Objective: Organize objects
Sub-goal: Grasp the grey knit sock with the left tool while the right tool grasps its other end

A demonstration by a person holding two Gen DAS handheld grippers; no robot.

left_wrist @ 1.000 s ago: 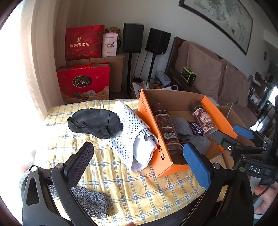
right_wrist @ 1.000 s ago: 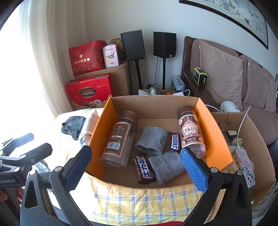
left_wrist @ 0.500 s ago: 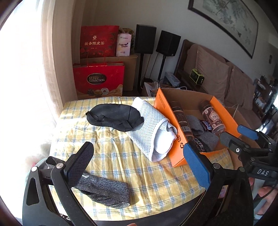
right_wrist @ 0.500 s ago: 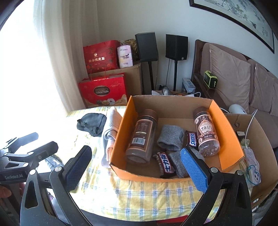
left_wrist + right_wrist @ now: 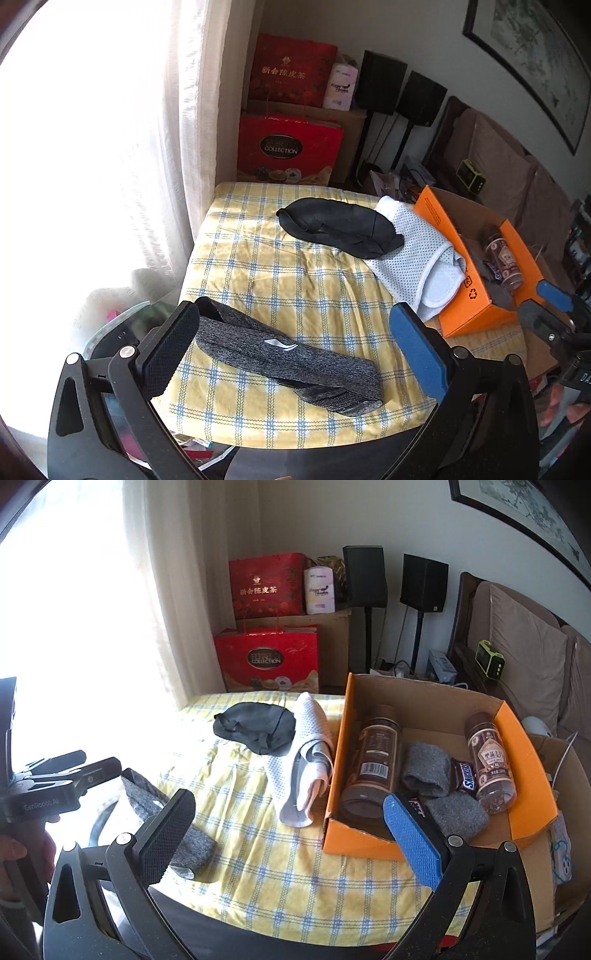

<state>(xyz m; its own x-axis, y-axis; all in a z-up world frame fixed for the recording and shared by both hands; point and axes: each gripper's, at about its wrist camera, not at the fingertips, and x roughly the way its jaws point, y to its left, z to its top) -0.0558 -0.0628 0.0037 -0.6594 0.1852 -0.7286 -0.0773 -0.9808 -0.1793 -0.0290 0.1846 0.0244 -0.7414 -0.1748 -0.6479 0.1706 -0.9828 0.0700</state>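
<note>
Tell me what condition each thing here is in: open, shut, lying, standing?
Left gripper: jaws open, empty.
Right gripper: jaws open, empty.
Orange box: open on top.
Two jars: lids on, lying in the box.
Grey headband: flat on the checked cloth.
White mesh garment: rolled, against the box.
Black mask: lying partly on the garment.

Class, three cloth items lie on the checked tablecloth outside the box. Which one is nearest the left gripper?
The grey headband with the white logo: it lies between the open left gripper's fingers; the black eye mask and white mesh cloth lie farther off.
</note>
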